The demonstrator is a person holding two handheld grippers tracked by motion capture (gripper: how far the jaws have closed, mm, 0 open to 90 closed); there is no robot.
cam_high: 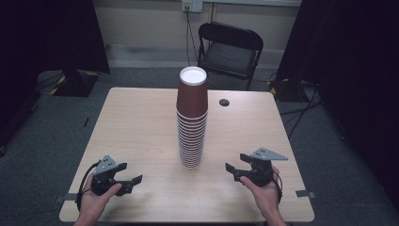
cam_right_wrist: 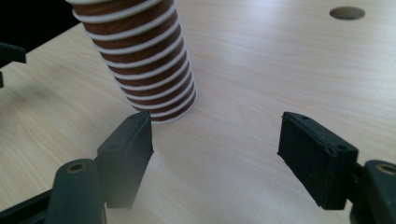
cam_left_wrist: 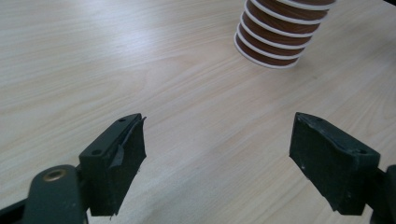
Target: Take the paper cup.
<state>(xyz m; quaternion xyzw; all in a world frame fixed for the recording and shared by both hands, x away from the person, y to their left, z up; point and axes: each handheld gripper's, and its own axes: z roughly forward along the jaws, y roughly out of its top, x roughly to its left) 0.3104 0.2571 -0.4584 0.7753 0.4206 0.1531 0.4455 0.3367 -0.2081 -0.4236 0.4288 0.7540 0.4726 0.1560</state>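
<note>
A tall stack of brown paper cups [cam_high: 192, 122] with white rims stands upside down in the middle of the light wooden table [cam_high: 131, 122]. My left gripper [cam_high: 130, 172] rests near the front left edge, held in a hand, with its jaws apart and nothing between them. In the left gripper view the stack's base [cam_left_wrist: 280, 32] lies ahead and to the right of the left gripper [cam_left_wrist: 219, 123]. My right gripper [cam_high: 235, 161] is held at the front right, jaws apart and empty. In the right gripper view the stack [cam_right_wrist: 140, 60] stands close ahead, left of the right gripper [cam_right_wrist: 217, 121].
A round cable hole [cam_high: 224, 102] sits in the tabletop behind the stack, also visible as the cable hole [cam_right_wrist: 347, 12] at the top right. A black folding chair [cam_high: 229, 49] stands beyond the far edge. Dark curtains flank both sides.
</note>
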